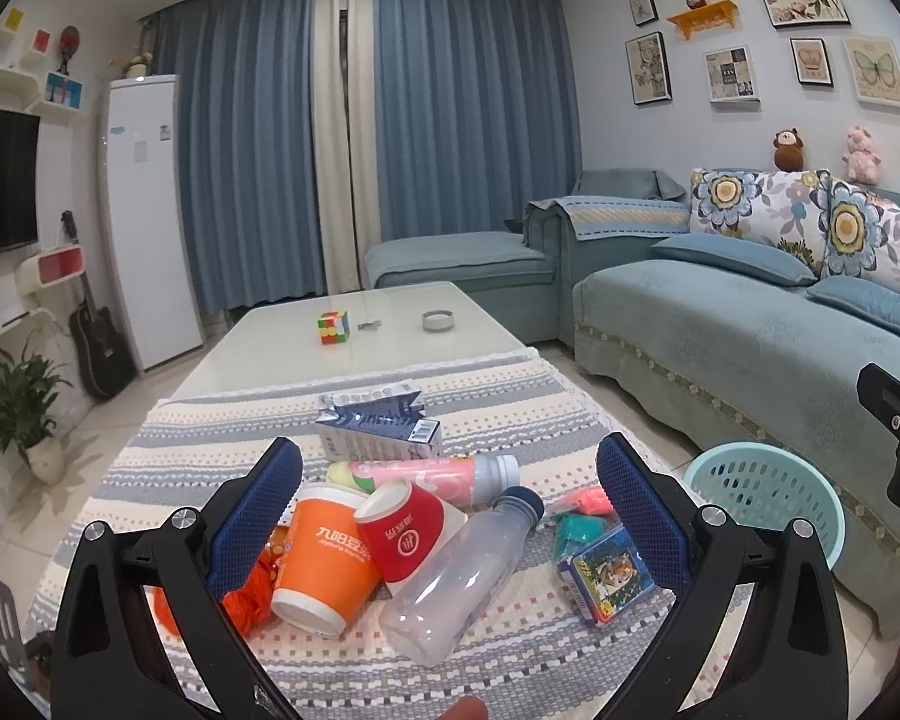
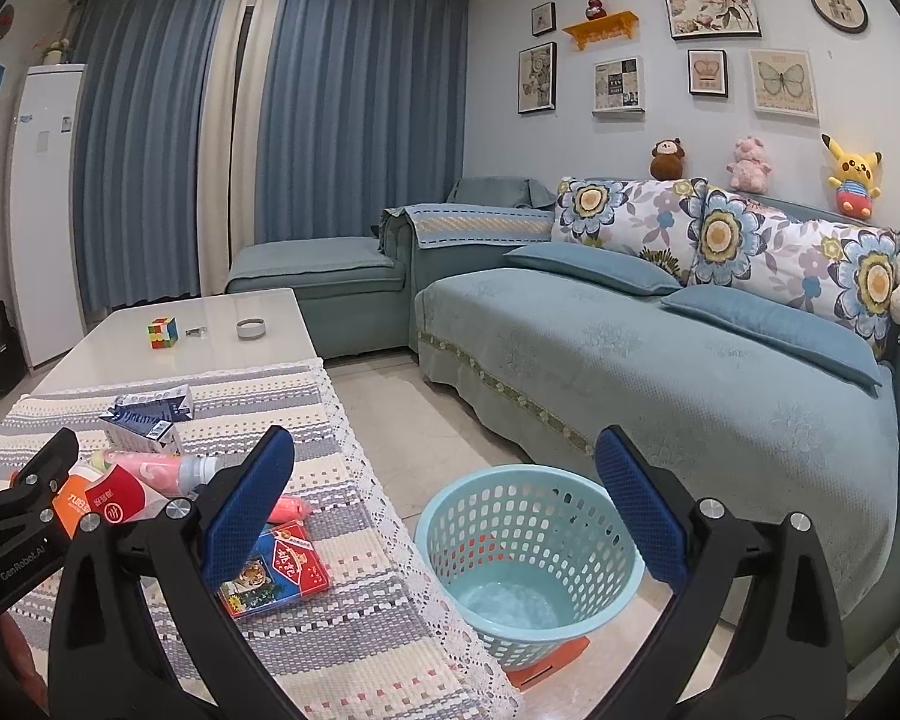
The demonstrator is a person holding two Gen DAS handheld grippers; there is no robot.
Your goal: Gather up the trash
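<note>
left gripper (image 1: 450, 480) fingers spread, cups (image 1: 354, 546) and bottle (image 1: 456, 576) between | right gripper (image 2: 444, 474) fingers spread, empty, basket (image 2: 528, 558) between

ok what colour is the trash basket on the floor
Light turquoise, with a perforated wall. The basket shows best in the right wrist view, standing beside the table.

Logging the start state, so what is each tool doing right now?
Left tool: open, holding nothing, over the trash pile.
Right tool: open, holding nothing, over the basket.
</note>
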